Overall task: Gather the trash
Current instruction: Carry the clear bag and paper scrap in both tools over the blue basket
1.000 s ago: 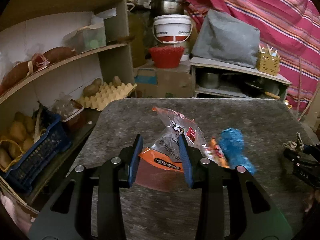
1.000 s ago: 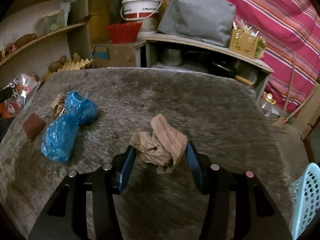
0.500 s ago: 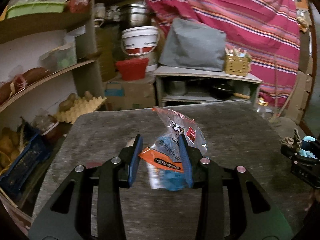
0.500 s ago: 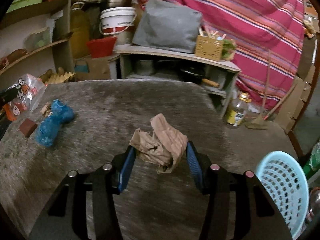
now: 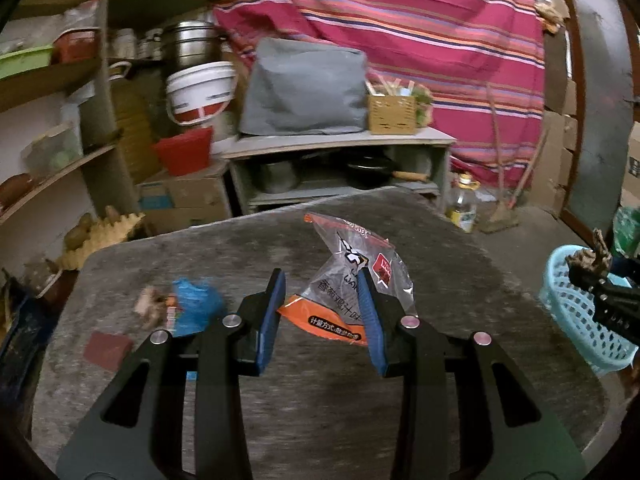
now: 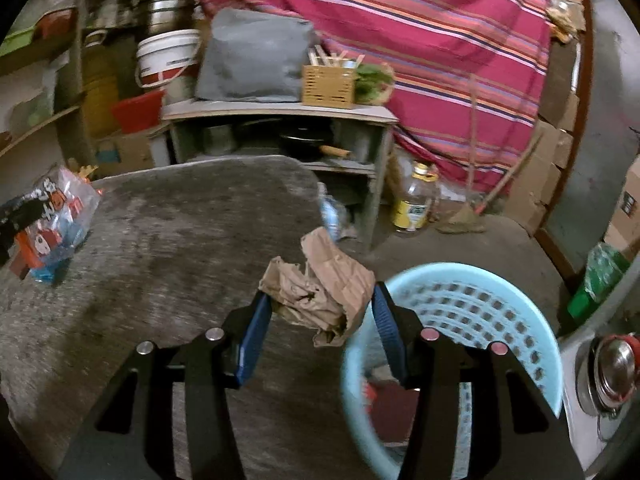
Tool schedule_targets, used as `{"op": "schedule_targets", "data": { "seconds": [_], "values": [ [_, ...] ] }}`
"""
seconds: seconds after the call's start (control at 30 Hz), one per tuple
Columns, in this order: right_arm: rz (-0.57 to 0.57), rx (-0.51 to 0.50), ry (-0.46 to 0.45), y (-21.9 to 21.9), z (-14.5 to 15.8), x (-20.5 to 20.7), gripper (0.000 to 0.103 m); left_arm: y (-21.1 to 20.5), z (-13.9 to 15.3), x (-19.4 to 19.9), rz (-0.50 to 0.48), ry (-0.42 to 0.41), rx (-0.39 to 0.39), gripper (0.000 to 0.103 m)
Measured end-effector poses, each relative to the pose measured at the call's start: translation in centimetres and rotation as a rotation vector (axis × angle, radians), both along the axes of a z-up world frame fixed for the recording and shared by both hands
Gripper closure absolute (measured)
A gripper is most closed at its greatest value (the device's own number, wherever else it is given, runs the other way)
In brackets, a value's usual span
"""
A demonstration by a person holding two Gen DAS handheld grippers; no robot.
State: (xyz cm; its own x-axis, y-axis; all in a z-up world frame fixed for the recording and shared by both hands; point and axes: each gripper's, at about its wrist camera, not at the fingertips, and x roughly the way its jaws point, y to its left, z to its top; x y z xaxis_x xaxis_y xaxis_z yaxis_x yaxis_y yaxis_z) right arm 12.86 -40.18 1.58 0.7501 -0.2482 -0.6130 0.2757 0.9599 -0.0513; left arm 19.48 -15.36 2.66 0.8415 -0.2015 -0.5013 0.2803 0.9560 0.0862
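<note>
The right gripper (image 6: pixel 320 312) pinches a crumpled brown paper bag (image 6: pixel 320 292) just over the rim of the light-blue perforated plastic basket (image 6: pixel 500 300). Farther from the basket, above the grey table (image 5: pixel 320 400), the left gripper (image 5: pixel 322 312) clamps a clear-and-orange plastic snack wrapper (image 5: pixel 340 292).

Striped red cloth (image 5: pixel 420 40) behind; cluttered shelves (image 5: pixel 60 160) left; dim light.
</note>
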Motion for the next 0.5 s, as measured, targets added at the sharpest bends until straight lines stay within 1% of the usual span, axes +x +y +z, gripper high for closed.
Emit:
{"op": "schedule_targets", "data": {
  "seconds": [0.2,0.4,0.5],
  "values": [
    [-0.069,0.016,-0.011,-4.3,-0.1,-2.8,0.052,-4.8,-0.6,-1.3,-0.083,0.008,-0.005,0.067],
    [-0.152,0.069,-0.024,-9.2,-0.4,-5.5,0.052,-9.9,-1.2,-2.7,-0.168,0.020,-0.025,0.067],
    [-0.178,0.091,-0.030,-11.0,-0.6,-6.7,0.052,-12.4,-1.8,-3.3,-0.215,0.038,-0.041,0.067]
  ]
}}
